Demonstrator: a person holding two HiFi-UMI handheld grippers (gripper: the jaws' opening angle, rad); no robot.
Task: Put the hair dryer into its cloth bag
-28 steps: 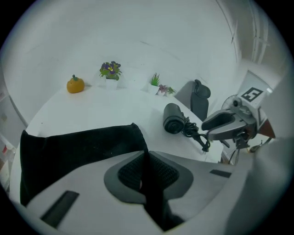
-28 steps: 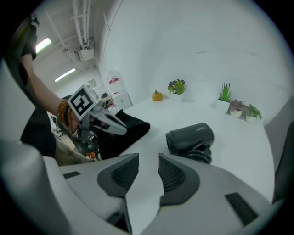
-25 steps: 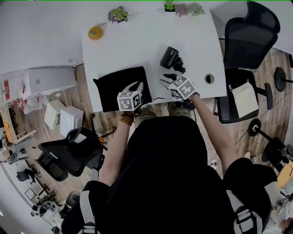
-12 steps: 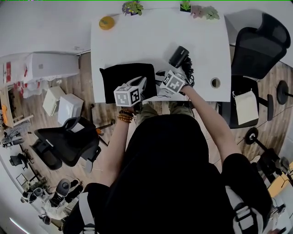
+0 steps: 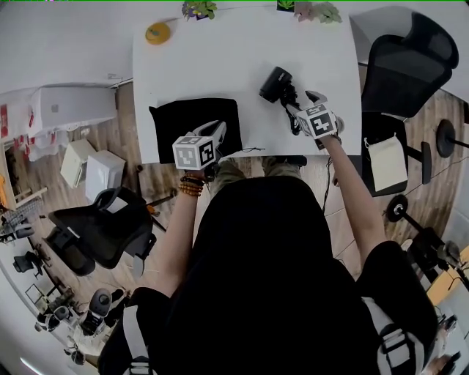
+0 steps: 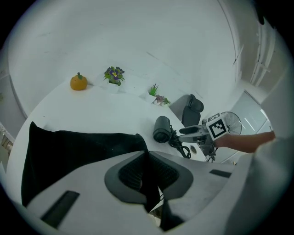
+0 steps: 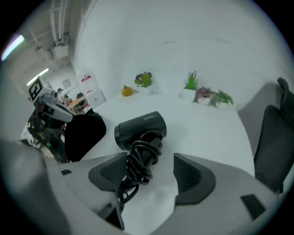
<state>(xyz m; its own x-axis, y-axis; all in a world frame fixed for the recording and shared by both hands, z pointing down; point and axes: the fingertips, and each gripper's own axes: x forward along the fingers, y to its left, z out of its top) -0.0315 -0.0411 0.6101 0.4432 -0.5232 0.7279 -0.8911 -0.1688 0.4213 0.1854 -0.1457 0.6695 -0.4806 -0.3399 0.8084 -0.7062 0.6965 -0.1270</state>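
Note:
The black cloth bag (image 5: 192,124) lies flat on the white table (image 5: 220,66) near its front edge. My left gripper (image 5: 218,132) is shut on the bag's near right edge (image 6: 148,183), with black fabric pinched between its pads. The black hair dryer (image 5: 276,82) lies to the right of the bag, its cord coiled round the handle (image 7: 143,158). My right gripper (image 5: 302,105) is at the dryer, its jaws opening wide (image 7: 151,176). The coiled cord lies between them close to the left pad, and neither pad presses on it.
An orange pumpkin figure (image 5: 156,32) and small potted plants (image 5: 198,9) (image 5: 315,12) stand along the table's far edge. A black office chair (image 5: 407,62) is right of the table. Bare tabletop lies beyond the bag and the dryer.
My right gripper has left the bag's edge, swung right to the hair dryer, and its jaws have spread. The left gripper stays clamped on the bag.

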